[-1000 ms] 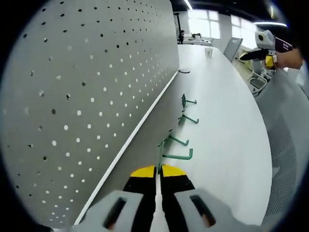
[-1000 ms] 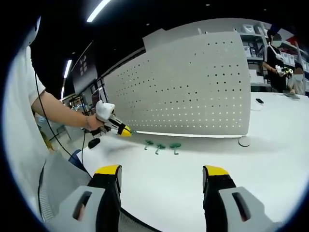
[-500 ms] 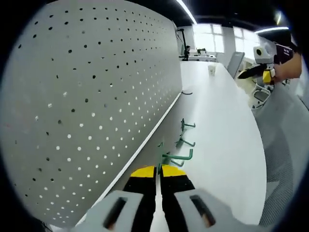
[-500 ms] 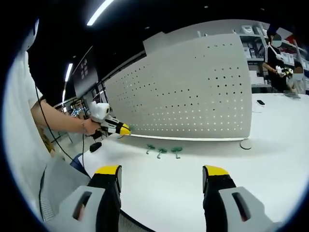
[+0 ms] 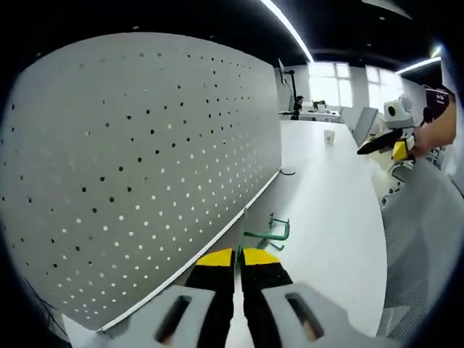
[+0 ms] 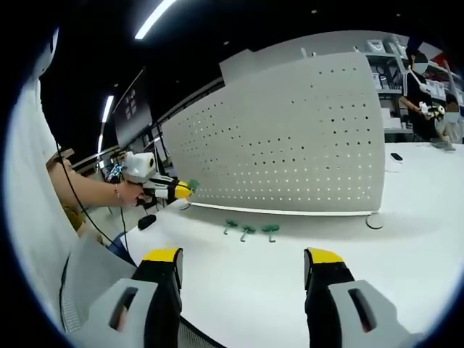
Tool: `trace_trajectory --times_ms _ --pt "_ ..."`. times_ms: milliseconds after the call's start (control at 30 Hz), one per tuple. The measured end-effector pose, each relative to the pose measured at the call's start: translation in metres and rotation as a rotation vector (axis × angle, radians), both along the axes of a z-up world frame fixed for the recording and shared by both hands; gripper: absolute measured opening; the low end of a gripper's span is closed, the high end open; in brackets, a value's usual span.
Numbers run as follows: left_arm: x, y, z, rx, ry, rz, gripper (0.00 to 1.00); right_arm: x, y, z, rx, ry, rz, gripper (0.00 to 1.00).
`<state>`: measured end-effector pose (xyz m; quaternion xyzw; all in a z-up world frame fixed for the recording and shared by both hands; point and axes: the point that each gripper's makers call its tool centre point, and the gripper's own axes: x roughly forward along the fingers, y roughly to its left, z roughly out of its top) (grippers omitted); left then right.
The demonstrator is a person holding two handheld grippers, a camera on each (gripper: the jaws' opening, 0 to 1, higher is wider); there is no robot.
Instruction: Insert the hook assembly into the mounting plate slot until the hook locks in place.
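Grey tongs (image 6: 243, 275) are showing black jaws tipped in yellow; the person is wearing a white short-sleeved shirt (image 6: 29, 217).

The left claw (image 5: 237, 262) has its yellow-tipped jaws pressed together on a green hook (image 5: 267, 235), held above the white desk (image 5: 341, 225) just beside the grey pegboard (image 5: 145, 167). Far along the desk stands a paper cup (image 5: 329, 137). At the right edge a hand grips the right claw (image 5: 395, 145).
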<state>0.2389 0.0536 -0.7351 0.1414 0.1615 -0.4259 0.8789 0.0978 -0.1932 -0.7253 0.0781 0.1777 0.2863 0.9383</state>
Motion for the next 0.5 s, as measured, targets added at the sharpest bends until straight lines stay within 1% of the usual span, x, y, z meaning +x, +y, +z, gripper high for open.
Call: trace_trajectory --times_ms 100,233,333,433,500 --pt "-0.009 -0.006 0.008 -0.010 -0.030 -0.010 0.01 0.000 0.003 0.000 0.000 0.000 0.007 0.65" --pt "-0.018 -0.014 0.017 -0.028 -0.056 -0.022 0.01 -0.001 0.006 0.000 -0.006 0.001 0.020 0.65" --pt "-0.021 -0.016 0.028 -0.073 -0.069 -0.002 0.01 0.000 0.006 0.000 -0.005 -0.001 0.021 0.65" --pt "-0.025 -0.018 0.039 -0.104 -0.087 0.007 0.01 0.000 0.006 0.000 -0.003 -0.002 0.021 0.65" --pt "-0.027 -0.018 0.045 -0.112 -0.103 0.010 0.01 0.000 0.007 0.001 0.004 -0.007 0.024 0.65"
